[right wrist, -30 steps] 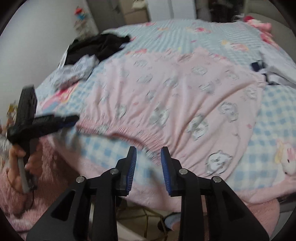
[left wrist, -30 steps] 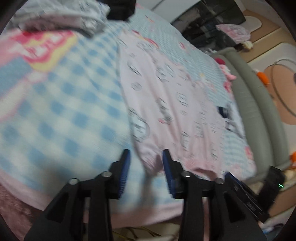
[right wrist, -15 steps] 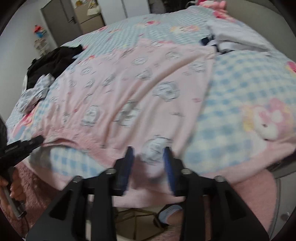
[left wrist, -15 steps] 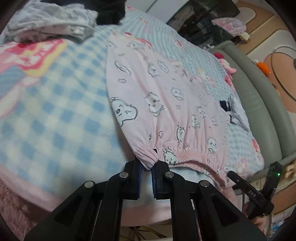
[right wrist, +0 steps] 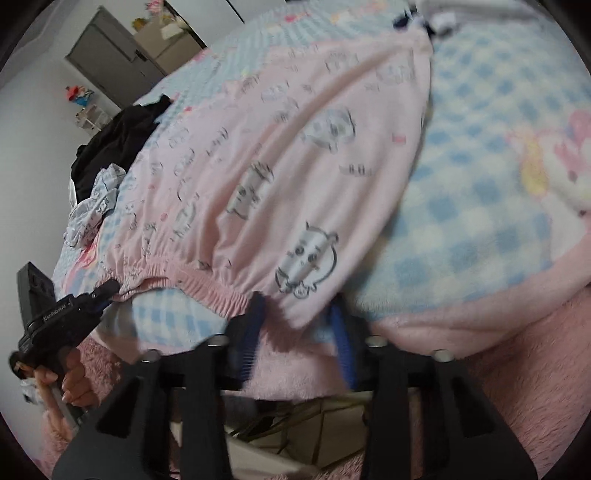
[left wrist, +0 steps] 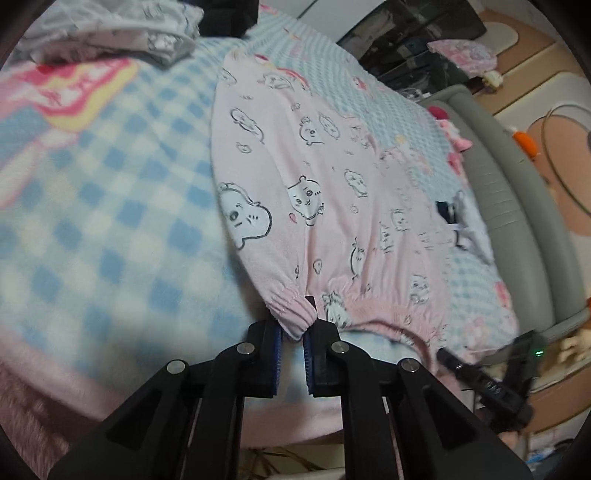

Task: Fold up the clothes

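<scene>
Pink pyjama bottoms point(left wrist: 332, 184) with cartoon prints lie flat on the checked blanket, their elastic waistband toward me. My left gripper point(left wrist: 293, 339) is shut on the waistband's left corner. In the right wrist view the same bottoms point(right wrist: 295, 147) fill the middle, and my right gripper point(right wrist: 297, 325) is open with the waistband's right corner hanging between its blue pads. The picture there is blurred. Each gripper shows in the other's view: the right gripper point(left wrist: 476, 369) low on the right, the left gripper point(right wrist: 105, 291) at the left on the waistband, held by a hand point(right wrist: 70, 384).
The blue-and-white checked blanket point(left wrist: 92, 203) covers the bed, with its pink fleece border along the near edge. A heap of pale printed clothes point(left wrist: 110, 29) and a black garment point(right wrist: 114, 144) lie at the far left. Folded white and dark clothes point(left wrist: 461, 225) sit near the grey bed frame point(left wrist: 517, 221).
My left gripper closed on the waistband's left corner and now lifts it slightly. My right gripper slid right along the waistband to its other corner and stays open.
</scene>
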